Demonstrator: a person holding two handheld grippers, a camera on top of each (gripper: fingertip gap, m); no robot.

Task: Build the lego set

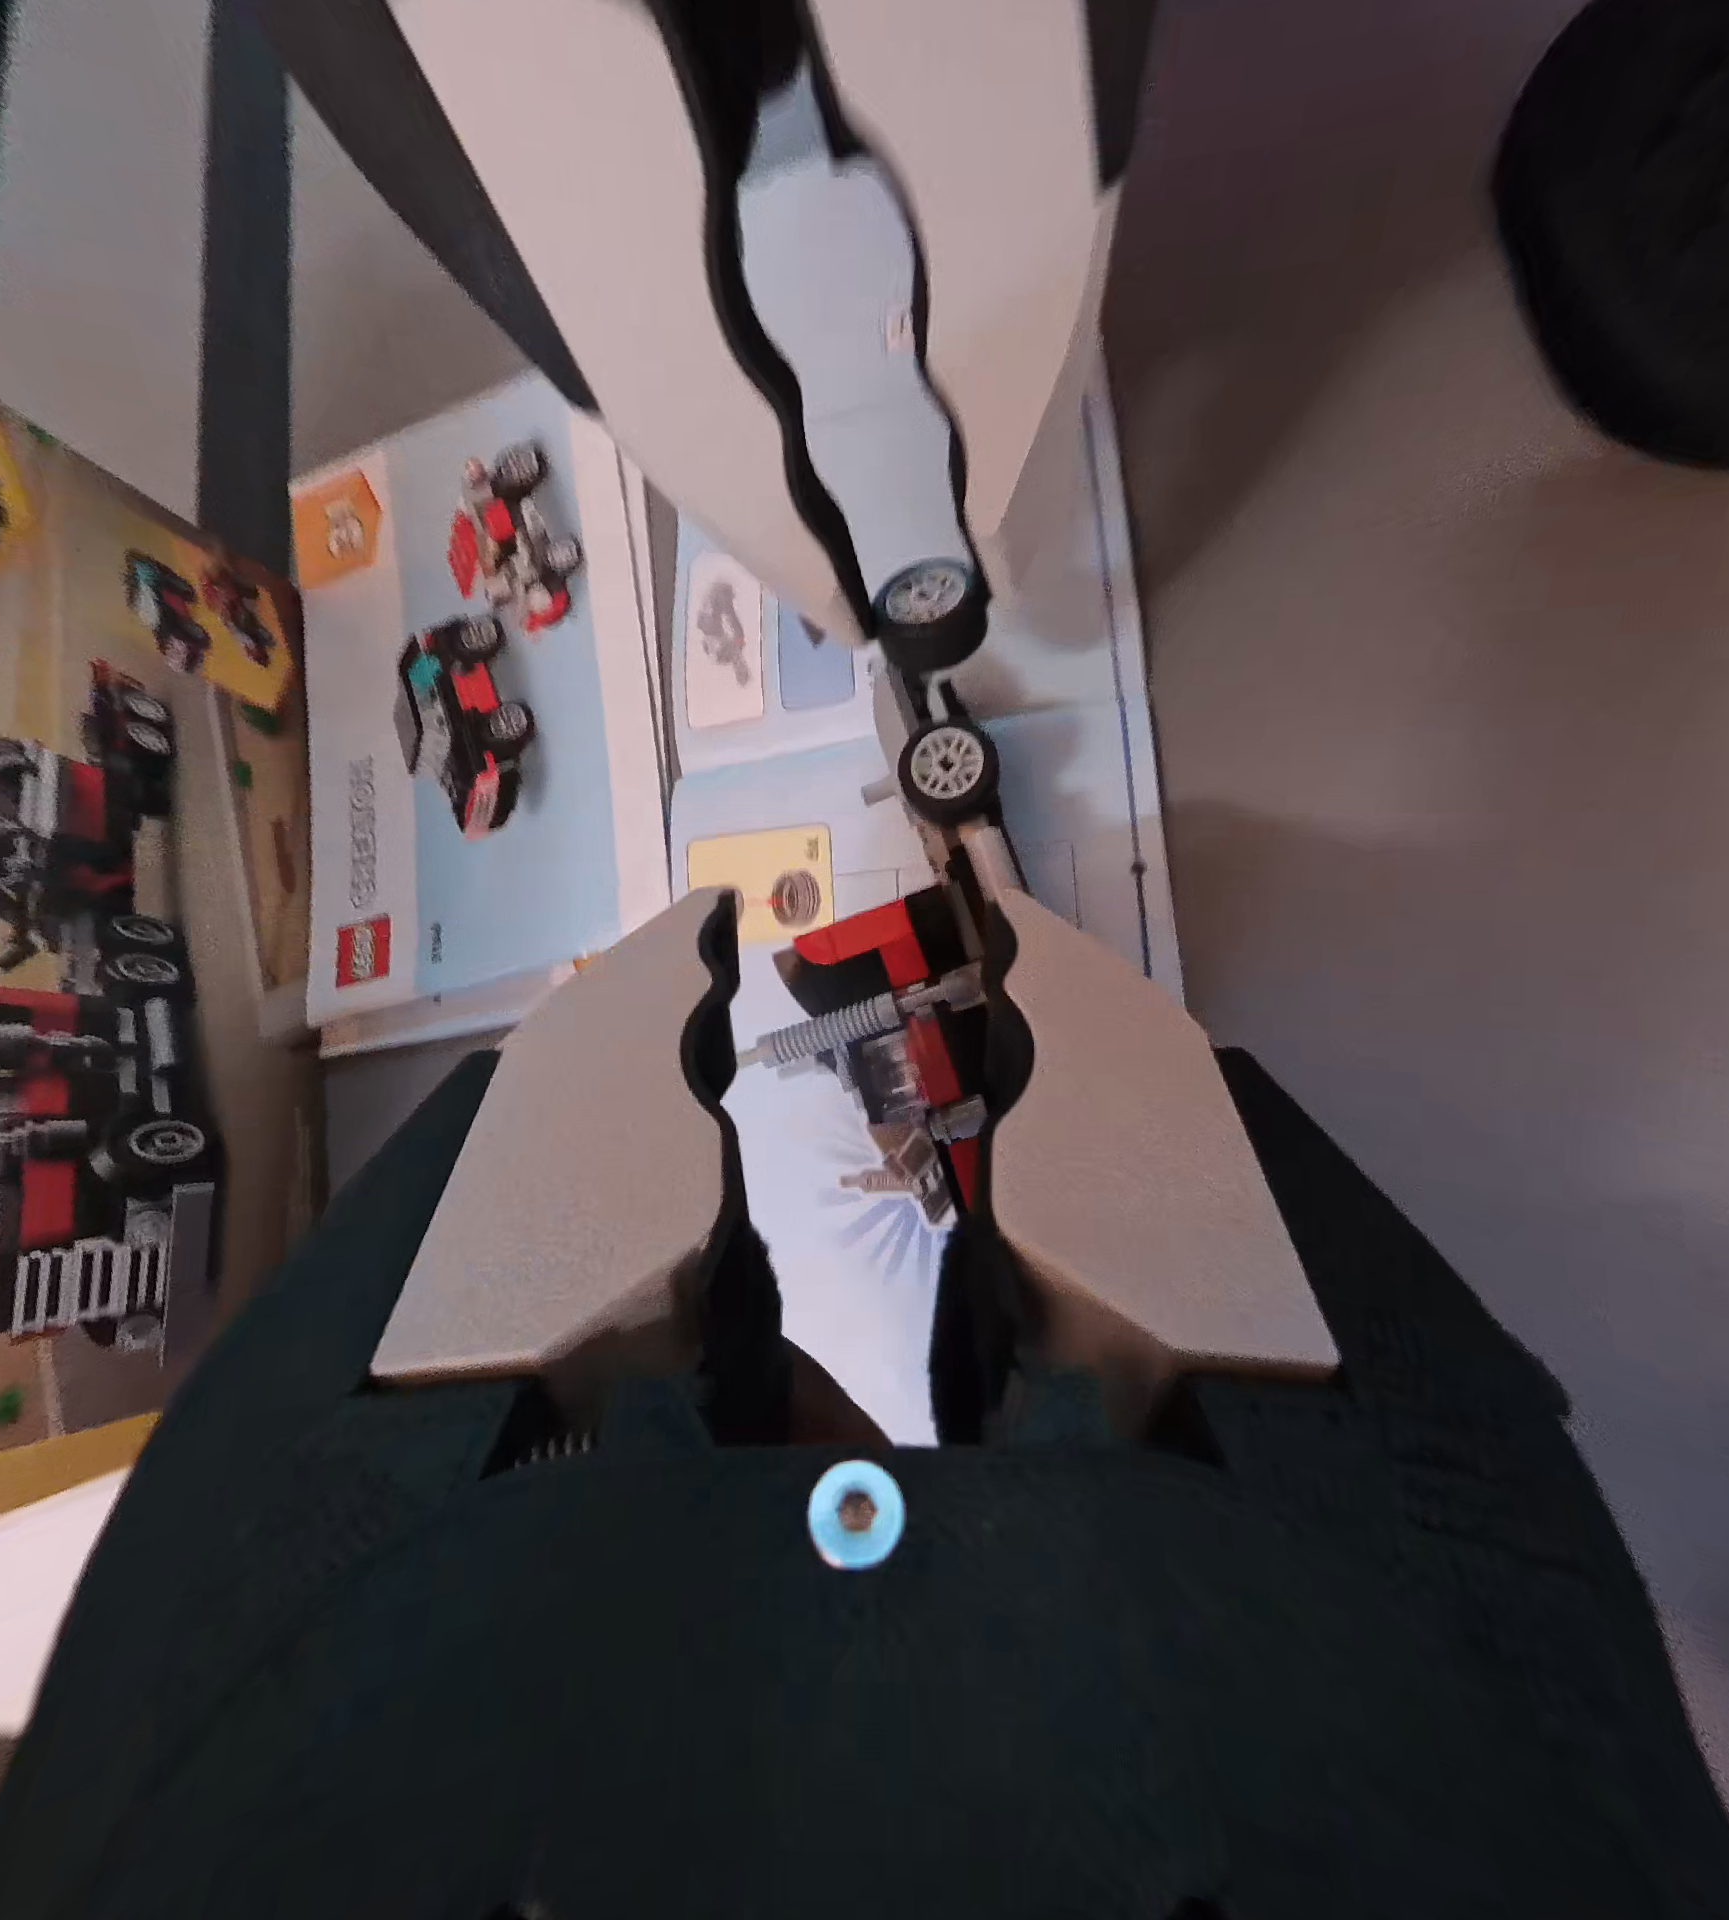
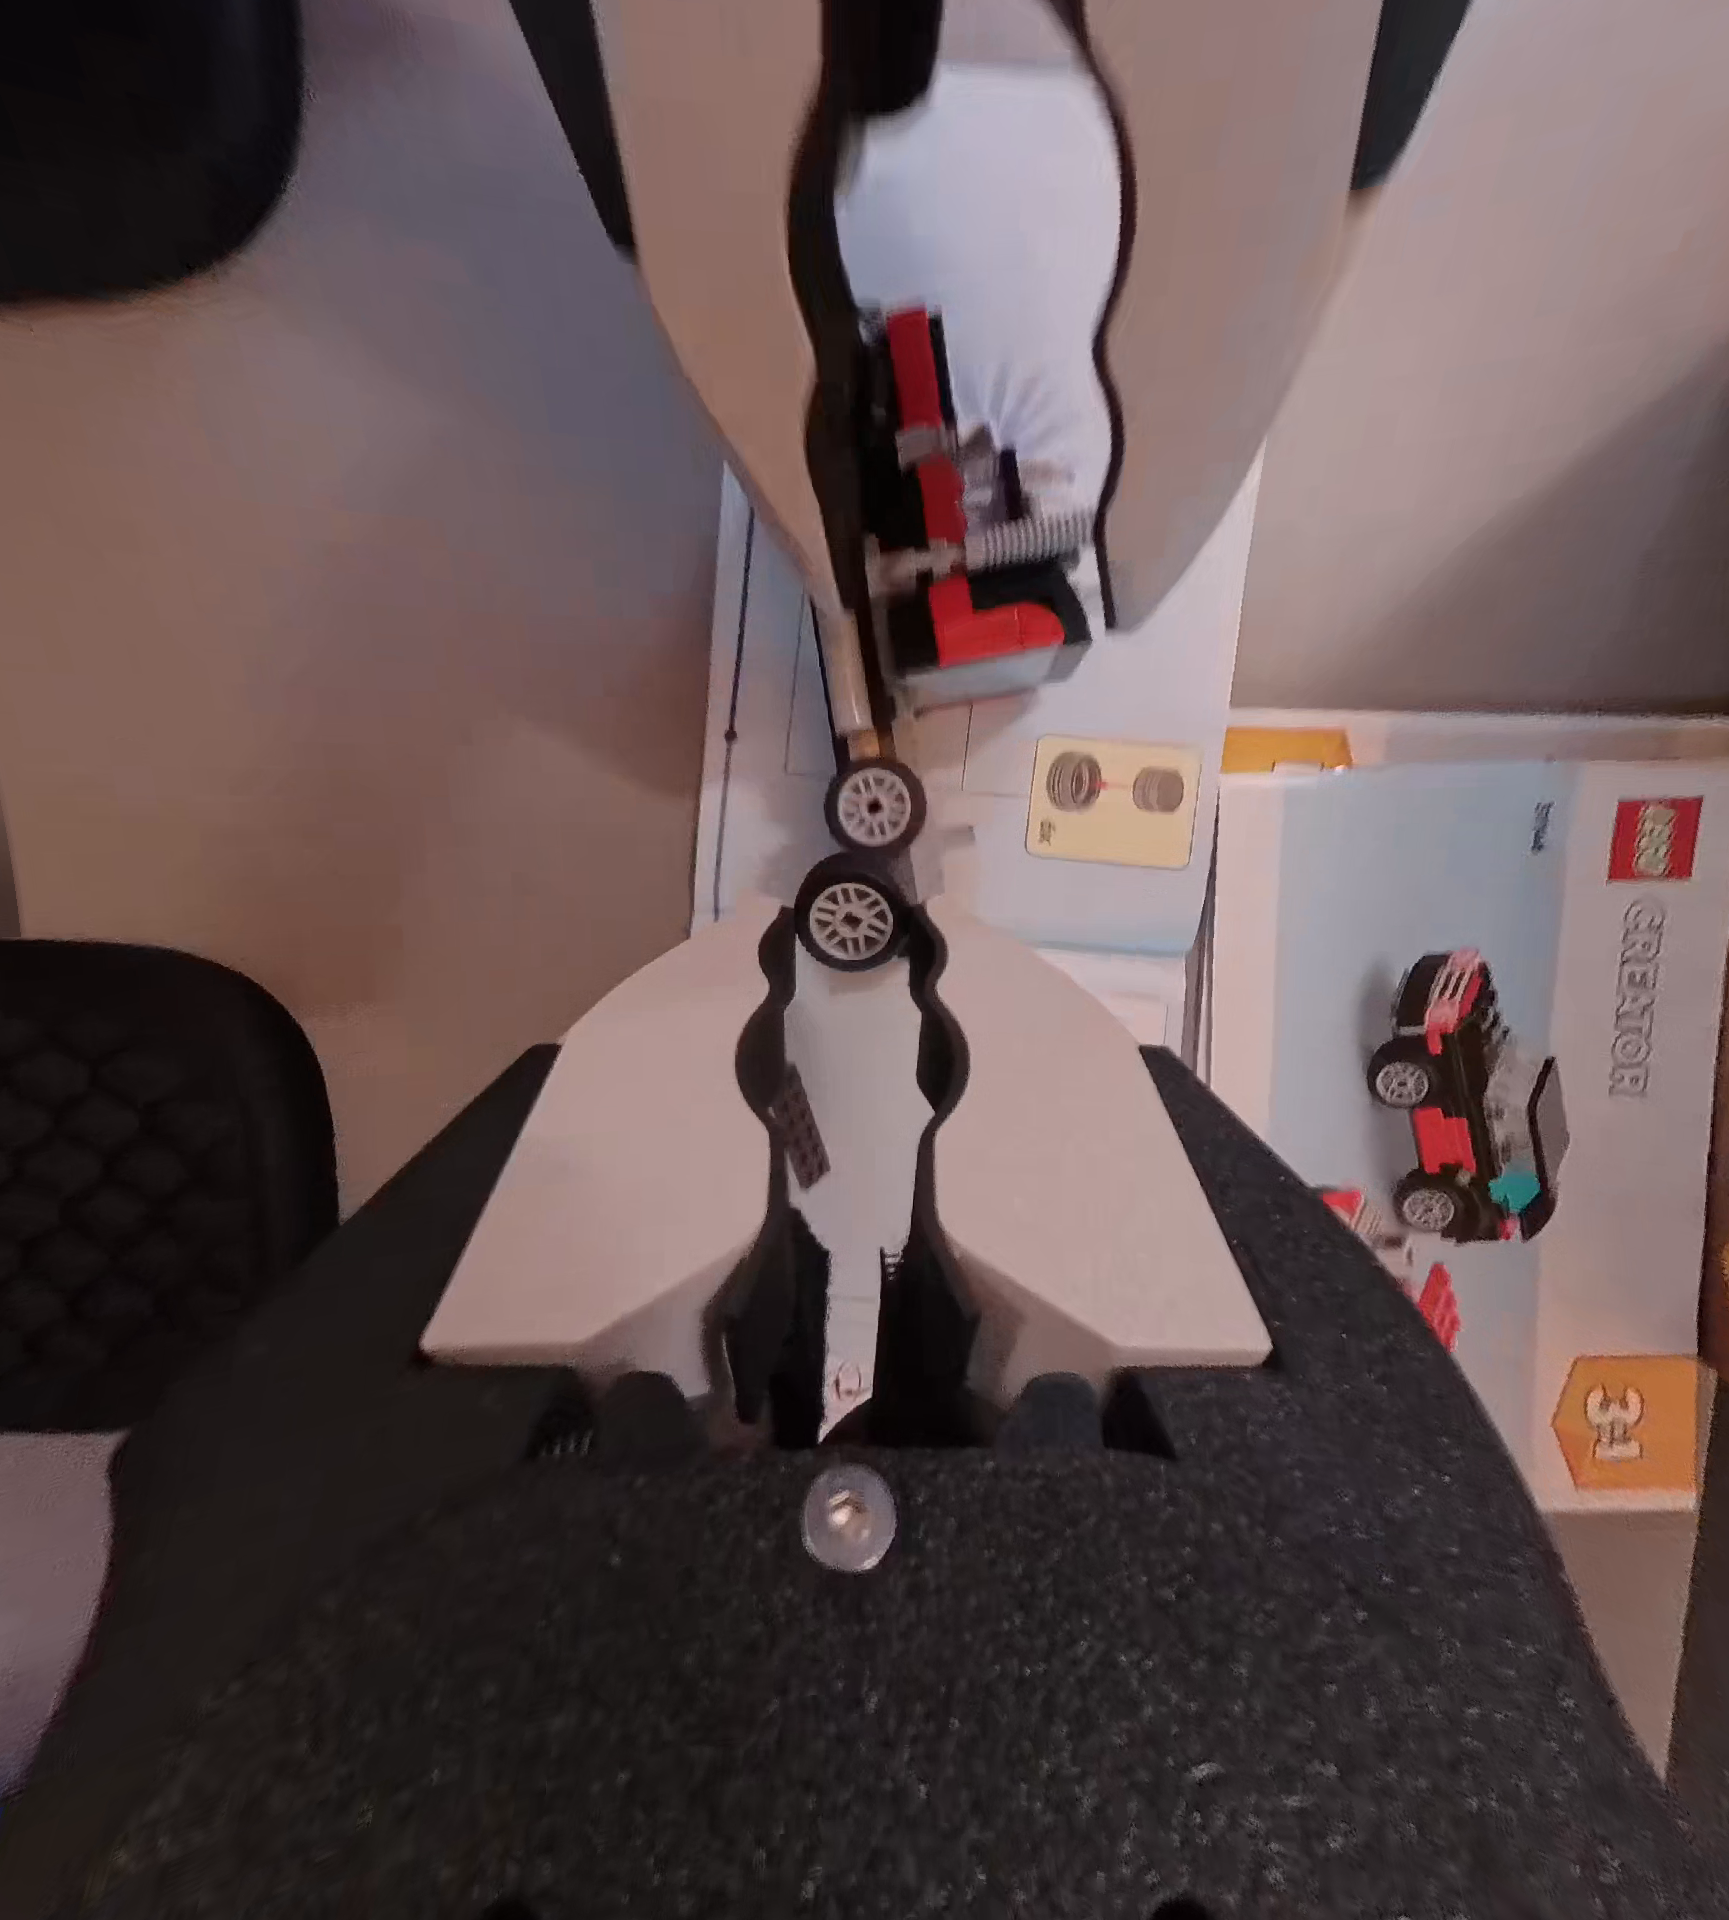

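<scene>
- Left gripper (image 1: 865,935) jaws clamped on red-black-grey lego truck chassis (image 1: 901,1023), mounted grey-spoked wheel (image 1: 946,774) at far end.
- Right gripper (image 2: 855,930) jaws pinching loose black-tyred wheel (image 2: 852,923), just beside mounted wheel; off-axis push risks missing axle, wheel popping out, chassis twisting.

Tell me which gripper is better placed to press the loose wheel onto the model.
Right. The right gripper pinches the black-tyred grey wheel beside the mounted wheel, while the left gripper grips the red-and-black model.
</scene>
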